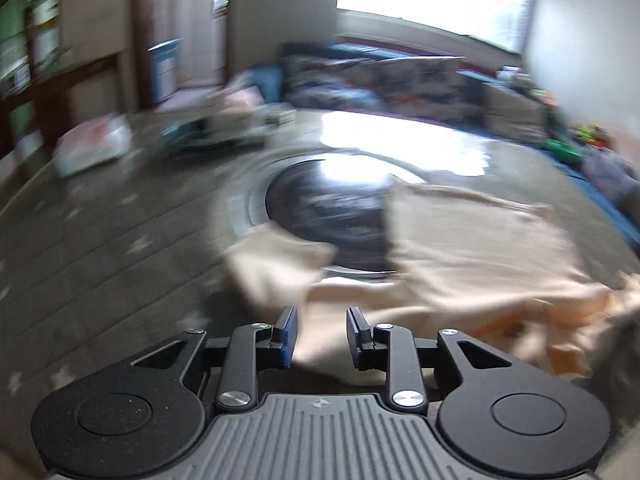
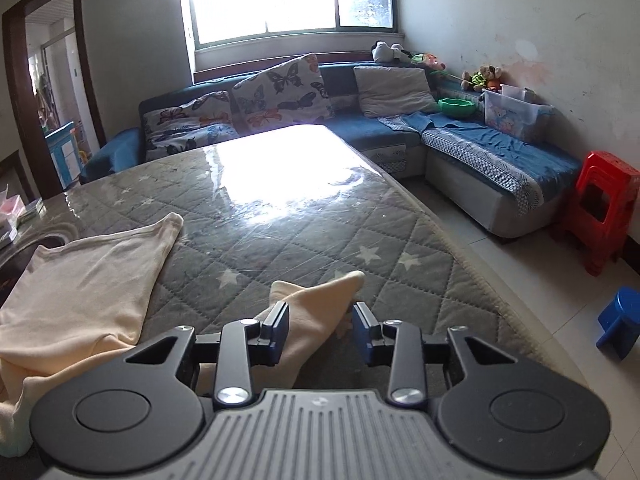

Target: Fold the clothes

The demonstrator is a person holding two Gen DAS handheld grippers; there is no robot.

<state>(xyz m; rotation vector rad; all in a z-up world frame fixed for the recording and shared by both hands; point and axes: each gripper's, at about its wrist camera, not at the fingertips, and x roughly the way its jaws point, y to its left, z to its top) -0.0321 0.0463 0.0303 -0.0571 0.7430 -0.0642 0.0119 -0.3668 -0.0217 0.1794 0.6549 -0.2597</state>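
Note:
A cream garment (image 2: 80, 280) lies spread on the grey quilted star-pattern table cover (image 2: 304, 240). One pointed end of it, a sleeve or corner (image 2: 320, 296), reaches between the fingers of my right gripper (image 2: 320, 330), which stands open around the cloth without pinching it. The left wrist view is motion-blurred. There the same cream garment (image 1: 460, 264) lies ahead and to the right, partly over a dark round inset (image 1: 328, 208) in the table. My left gripper (image 1: 322, 334) is open just above the cloth's near edge, with fabric showing between its fingers.
A blue corner sofa (image 2: 400, 128) with butterfly cushions (image 2: 280, 92) stands behind the table under a bright window. Red stools (image 2: 600, 208) and a blue stool (image 2: 620, 320) stand on the floor at right. Blurred boxes and papers (image 1: 96, 144) lie at the table's far left.

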